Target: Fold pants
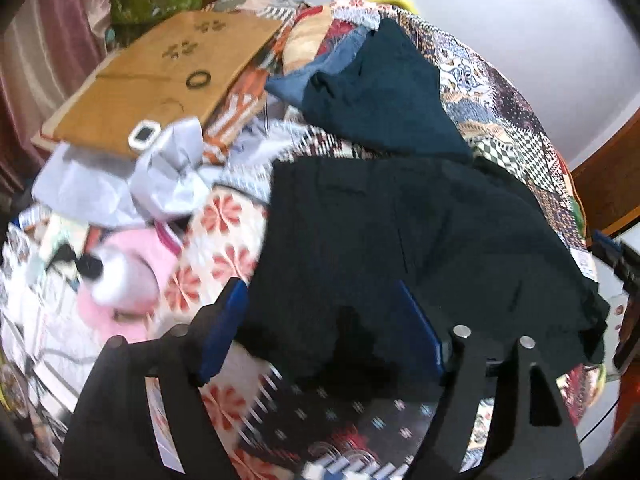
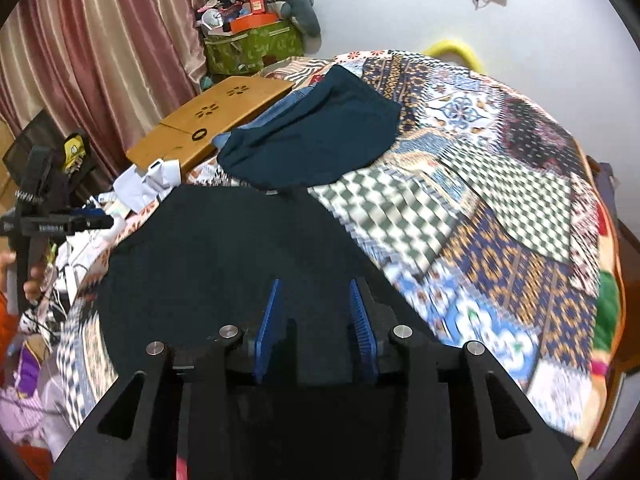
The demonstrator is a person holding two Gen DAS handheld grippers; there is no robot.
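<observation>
- Black pants (image 2: pixel 224 264) lie folded on patchwork bedspread (image 2: pixel 500 216), below teal garment (image 2: pixel 320 136).
- Left gripper (image 1: pixel 324 332) wide open, empty.
- Right gripper (image 2: pixel 316 320) partly open, apparently holding nothing.
- Green storage box (image 2: pixel 256 46) holds orange boxes, blurred clutter.

Open right claw (image 2: pixel 316 312) over black pants (image 2: pixel 208 248)
</observation>
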